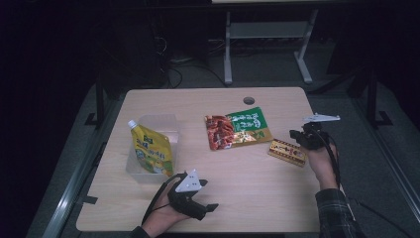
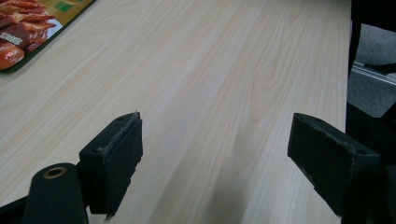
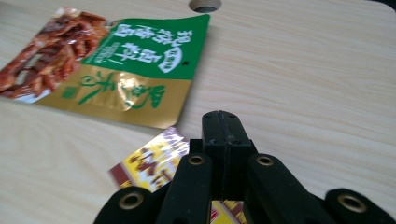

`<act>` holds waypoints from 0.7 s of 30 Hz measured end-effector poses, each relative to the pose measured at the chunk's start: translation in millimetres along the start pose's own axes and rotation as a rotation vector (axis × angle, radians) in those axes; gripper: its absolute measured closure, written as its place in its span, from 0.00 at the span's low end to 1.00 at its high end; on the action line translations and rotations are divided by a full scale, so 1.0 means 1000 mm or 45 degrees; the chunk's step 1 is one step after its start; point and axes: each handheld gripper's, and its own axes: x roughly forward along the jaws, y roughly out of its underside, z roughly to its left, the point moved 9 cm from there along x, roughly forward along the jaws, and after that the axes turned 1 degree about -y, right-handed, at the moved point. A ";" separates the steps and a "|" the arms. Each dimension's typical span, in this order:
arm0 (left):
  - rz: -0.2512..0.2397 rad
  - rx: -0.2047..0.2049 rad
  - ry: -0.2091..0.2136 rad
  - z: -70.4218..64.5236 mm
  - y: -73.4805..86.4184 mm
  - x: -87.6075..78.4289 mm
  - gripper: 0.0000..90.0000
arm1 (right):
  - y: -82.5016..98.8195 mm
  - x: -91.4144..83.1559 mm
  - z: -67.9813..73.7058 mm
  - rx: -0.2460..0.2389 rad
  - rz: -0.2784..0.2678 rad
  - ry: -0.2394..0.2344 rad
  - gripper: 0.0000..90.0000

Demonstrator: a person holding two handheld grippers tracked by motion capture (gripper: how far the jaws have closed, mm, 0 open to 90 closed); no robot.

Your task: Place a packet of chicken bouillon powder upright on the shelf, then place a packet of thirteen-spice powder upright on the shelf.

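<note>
A light wooden table (image 1: 247,193) is seen from above, and every place here is given relative to the green and gold snack pouch (image 1: 237,128) lying flat near the middle of its far half. The pouch is printed with reddish meat on one end and white characters on green at the other; in the right gripper view the pouch (image 3: 107,65) lies ahead and to the left of the jaws. Just beside the pouch, toward the person's right and slightly nearer, a small red and gold packet (image 1: 287,151) is laid flat on the wood, apart from the pouch. The right gripper (image 1: 303,135) is held at the far end of that packet, with the hand behind it at the table's right edge. In the right gripper view, its two black jaws are pressed together with no gap, and nothing is held between them; the packet (image 3: 152,163) is seen beneath and to the left of the closed tips. Whether the tips touch the packet cannot be told. Well to the left of the pouch, a clear plastic tub (image 1: 168,126) stands with a yellow spouted pouch (image 1: 151,148) leaning in it, white cap uppermost. Nearer than the green and gold pouch and to its left, close to the table's near edge, the left gripper (image 1: 210,206) is held low over bare wood. In the left gripper view its jaws are spread wide with nothing between them, and a corner of the snack pouch (image 2: 28,28) is seen at the upper left.
</note>
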 end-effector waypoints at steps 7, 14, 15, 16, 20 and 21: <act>-0.001 -0.016 0.000 0.000 0.001 0.000 0.19 | 0.008 0.026 -0.003 -0.008 0.078 -0.020 1.00; -0.004 -0.023 -0.004 0.001 0.001 -0.001 0.19 | 0.018 0.044 0.000 -0.023 0.160 -0.038 1.00; -0.004 -0.021 -0.004 0.002 0.001 -0.002 0.19 | 0.018 0.044 0.000 -0.027 0.163 -0.041 1.00; -0.004 -0.024 -0.005 0.001 0.001 -0.002 0.19 | 0.018 0.044 0.001 -0.030 0.165 -0.050 1.00; -0.009 -0.020 -0.005 0.001 0.001 -0.001 0.19 | 0.021 0.044 0.013 -0.050 0.193 -0.091 1.00; -0.008 -0.017 -0.004 0.001 0.000 -0.001 0.19 | 0.022 0.044 0.016 -0.069 0.198 -0.101 1.00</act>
